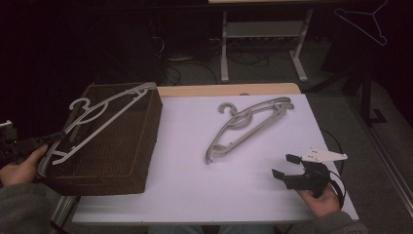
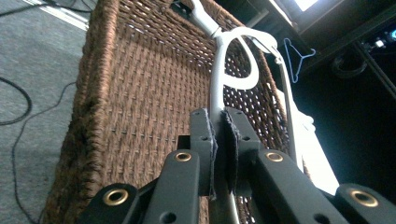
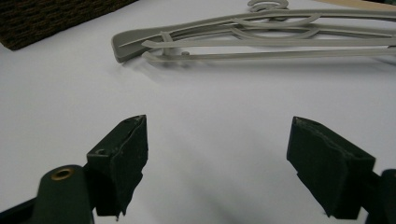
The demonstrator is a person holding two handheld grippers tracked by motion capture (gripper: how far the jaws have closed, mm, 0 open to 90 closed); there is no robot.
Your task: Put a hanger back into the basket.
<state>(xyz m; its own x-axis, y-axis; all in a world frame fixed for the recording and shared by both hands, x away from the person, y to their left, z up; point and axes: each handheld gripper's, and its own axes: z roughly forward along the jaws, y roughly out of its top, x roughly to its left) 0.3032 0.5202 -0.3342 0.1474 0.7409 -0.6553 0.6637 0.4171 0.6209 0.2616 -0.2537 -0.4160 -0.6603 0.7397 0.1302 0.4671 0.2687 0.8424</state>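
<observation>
From the high view, a white table top [image 1: 195, 185] with a pale wooden far edge stands in a dim room, with grey floor, cables and a white table frame behind it. A brown wicker basket [image 1: 122, 161] sits on its left part. The left gripper [image 1: 51, 142] holds a grey plastic hanger [image 1: 104, 114] slanted over the basket. More grey hangers [image 1: 246, 124] lie stacked mid-table, well apart from the right gripper [image 1: 283, 165], which rests near the front edge.

In the left gripper view, the padded jaws are pressed onto the held hanger's thin bar [image 2: 215, 100]; its curved hook rises over the coarse woven basket floor [image 2: 154, 102].

In the right gripper view, the jaws stand spread over bare white surface, the flat, ribbed stacked hangers [image 3: 261, 39] lying beyond.
</observation>
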